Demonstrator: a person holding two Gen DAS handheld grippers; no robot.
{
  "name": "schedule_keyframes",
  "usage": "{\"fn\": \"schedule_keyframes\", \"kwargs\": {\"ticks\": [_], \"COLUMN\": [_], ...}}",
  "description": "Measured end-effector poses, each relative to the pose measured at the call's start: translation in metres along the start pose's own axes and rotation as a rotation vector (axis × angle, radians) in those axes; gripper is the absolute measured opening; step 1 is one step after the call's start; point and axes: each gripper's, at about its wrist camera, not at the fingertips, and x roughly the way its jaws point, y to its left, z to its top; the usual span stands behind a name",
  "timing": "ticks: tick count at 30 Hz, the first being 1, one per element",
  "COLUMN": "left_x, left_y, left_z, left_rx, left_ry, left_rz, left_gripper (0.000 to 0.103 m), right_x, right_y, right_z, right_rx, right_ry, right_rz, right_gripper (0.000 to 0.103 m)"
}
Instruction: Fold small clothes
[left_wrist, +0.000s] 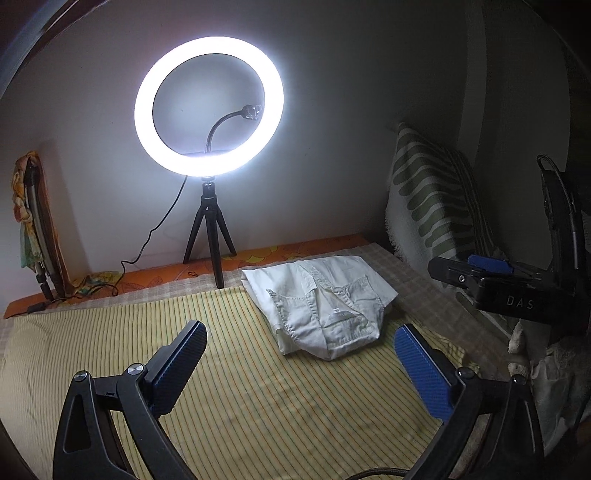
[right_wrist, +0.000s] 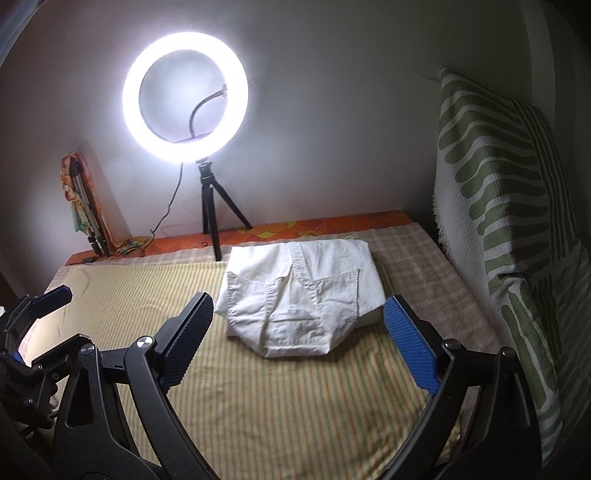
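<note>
Both your grippers, left (left_wrist: 301, 354) and right (right_wrist: 299, 325), hung spread and empty short of the folded shirt (right_wrist: 299, 295). You did well to clear it without snagging the fold.

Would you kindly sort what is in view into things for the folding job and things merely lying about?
For the job: white garment, left gripper, right gripper.
Lying about: ring light, tripod, green patterned cushion, striped sheet.
</note>
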Motion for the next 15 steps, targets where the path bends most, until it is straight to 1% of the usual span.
{"fn": "schedule_keyframes", "kwargs": {"ticks": [7,9,15], "left_x": [-0.046,-0.057,-0.090], "left_y": [0.010,0.017,0.032], "left_z": [-0.019,-0.025,-0.045], "left_rx": [0.023,0.022,0.027], "left_ry": [-0.015,-0.015,-0.004], "left_rz": [0.005,0.011,0.039], "left_gripper": [0.103,0.103,0.103], "right_x": [-0.030,-0.036,-0.048], "right_y": [0.031,0.039,0.067], "right_z": [-0.024,-0.032,-0.059], "right_rx": [0.007,0.017,0.026], "right_ry": [-0.004,-0.009,-0.011], "right_rz": [-0.013,-0.012,-0.001], "right_gripper": [0.096,0.103,0.103]}}
